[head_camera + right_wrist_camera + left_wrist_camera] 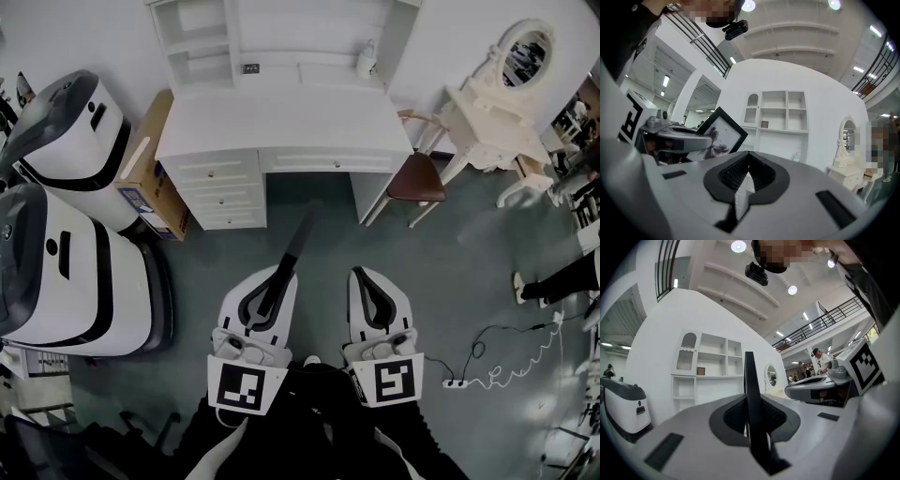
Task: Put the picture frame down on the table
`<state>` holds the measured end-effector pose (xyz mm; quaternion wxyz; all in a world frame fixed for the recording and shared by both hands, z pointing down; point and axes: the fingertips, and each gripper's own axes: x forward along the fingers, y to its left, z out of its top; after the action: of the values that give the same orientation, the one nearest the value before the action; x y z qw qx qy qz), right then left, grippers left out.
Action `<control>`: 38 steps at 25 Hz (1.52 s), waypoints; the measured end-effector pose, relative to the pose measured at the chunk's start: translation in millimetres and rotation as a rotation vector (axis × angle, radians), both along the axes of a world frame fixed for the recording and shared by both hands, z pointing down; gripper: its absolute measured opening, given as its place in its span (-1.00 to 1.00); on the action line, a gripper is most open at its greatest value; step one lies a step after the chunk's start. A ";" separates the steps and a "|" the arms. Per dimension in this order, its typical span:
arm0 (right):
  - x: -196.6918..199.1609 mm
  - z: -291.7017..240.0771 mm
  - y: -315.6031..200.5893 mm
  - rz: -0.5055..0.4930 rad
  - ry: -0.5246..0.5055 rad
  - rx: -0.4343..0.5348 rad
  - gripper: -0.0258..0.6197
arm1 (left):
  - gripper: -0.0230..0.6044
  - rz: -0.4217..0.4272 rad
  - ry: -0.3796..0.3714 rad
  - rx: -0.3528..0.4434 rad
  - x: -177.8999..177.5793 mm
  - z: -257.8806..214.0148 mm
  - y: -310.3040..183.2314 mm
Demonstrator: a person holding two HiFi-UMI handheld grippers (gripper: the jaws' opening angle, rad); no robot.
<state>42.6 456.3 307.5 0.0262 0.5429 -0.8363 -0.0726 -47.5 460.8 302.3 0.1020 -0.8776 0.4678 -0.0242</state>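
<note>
Left claw [278, 277]: clenched on the picture frame [298, 239]. The left gripper view shows the frame edge-on, as a thin dark bar standing upright between the two jaws, with the pads pressing on it from both sides. The right gripper view shows the same frame from the side: black border, pale picture, tilted so that one corner points up.

Right claw [367, 277]: clenched, jaws together, nothing between them. It sits just beside the left claw, and both point level toward the surface.

Position of the frame: in the air, above the grey floor [450, 281], in front of the white surface [281, 127] and not touching it. In the head view its far end points toward the knee gap below the surface.

Surroundings: a white shelf unit [281, 37] stands on the back of the surface. A chair [417, 178] with a brown seat stands at its right corner. A cardboard box [145, 178] leans against its left side.
</note>
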 end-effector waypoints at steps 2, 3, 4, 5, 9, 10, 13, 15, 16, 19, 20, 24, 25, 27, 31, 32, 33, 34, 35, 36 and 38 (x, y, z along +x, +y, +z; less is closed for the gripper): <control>-4.7 -2.3 2.4 0.005 0.013 0.008 -0.92 | -0.79 -0.012 0.016 -0.013 -8.9 0.6 0.2; -6.6 -2.5 3.9 0.010 0.018 0.008 -0.92 | -0.79 -0.018 0.022 -0.019 -13.6 1.0 0.6; -8.0 -2.0 5.8 0.016 0.022 0.005 -0.92 | -0.79 -0.025 0.028 -0.024 -18.1 1.3 1.3; -9.0 -1.0 7.8 0.023 0.024 0.001 -0.92 | -0.79 -0.030 0.033 -0.026 -22.3 1.5 1.9; -13.4 5.0 14.7 0.036 0.029 -0.012 -0.92 | -0.79 -0.053 0.067 -0.038 -35.5 4.0 3.0; -15.0 6.8 17.2 0.034 0.033 -0.016 -0.92 | -0.79 -0.058 0.072 -0.038 -38.2 4.7 3.9; -17.8 7.7 19.6 0.030 0.041 -0.008 -0.92 | -0.79 -0.076 0.080 -0.035 -43.6 5.1 3.0; -17.2 9.1 18.4 0.037 0.036 -0.010 -0.92 | -0.79 -0.081 0.082 -0.035 -44.6 4.7 0.4; -16.7 9.4 17.5 0.039 0.035 -0.010 -0.92 | -0.79 -0.083 0.078 -0.036 -44.8 5.0 -1.1; -15.2 9.8 11.8 0.041 0.034 -0.002 -0.92 | -0.79 -0.087 0.078 -0.037 -44.9 5.2 -7.8; -13.8 11.3 8.8 0.042 0.032 -0.006 -0.92 | -0.79 -0.087 0.082 -0.036 -44.3 4.7 -11.2; -7.8 12.1 -9.1 0.043 0.026 0.000 -0.92 | -0.79 -0.083 0.088 -0.037 -37.7 5.0 -26.5; -6.5 11.2 -14.8 0.040 0.031 0.007 -0.92 | -0.79 -0.083 0.084 -0.038 -35.8 5.5 -30.7; -3.0 10.3 -27.9 0.034 0.037 0.013 -0.92 | -0.79 -0.084 0.074 -0.042 -31.7 6.1 -40.9; 6.8 11.6 -61.5 0.031 0.029 0.003 -0.92 | -0.79 -0.086 0.071 -0.043 -21.9 5.2 -70.5; 9.4 12.1 -70.2 0.029 0.020 -0.001 -0.92 | -0.79 -0.088 0.075 -0.047 -19.2 5.7 -78.3; 11.7 12.3 -79.2 0.024 0.016 -0.003 -0.92 | -0.79 -0.088 0.078 -0.050 -16.1 6.3 -86.3; 13.6 11.7 -88.5 0.016 0.019 -0.001 -0.92 | -0.79 -0.089 0.078 -0.052 -12.7 6.8 -94.7; 15.1 10.6 -98.4 0.006 0.027 0.004 -0.92 | -0.79 -0.092 0.077 -0.056 -9.5 7.2 -103.7; 16.2 9.4 -109.2 -0.006 0.037 0.011 -0.92 | -0.79 -0.097 0.077 -0.060 -7.0 7.1 -113.5; 17.8 7.6 -132.4 -0.026 0.041 0.018 -0.92 | -0.79 -0.113 0.082 -0.059 -4.3 4.9 -134.5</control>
<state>60.4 323.9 315.2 0.0376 0.5306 -0.8418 -0.0918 -51.8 326.3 307.3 0.0552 -0.8527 0.5194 -0.0077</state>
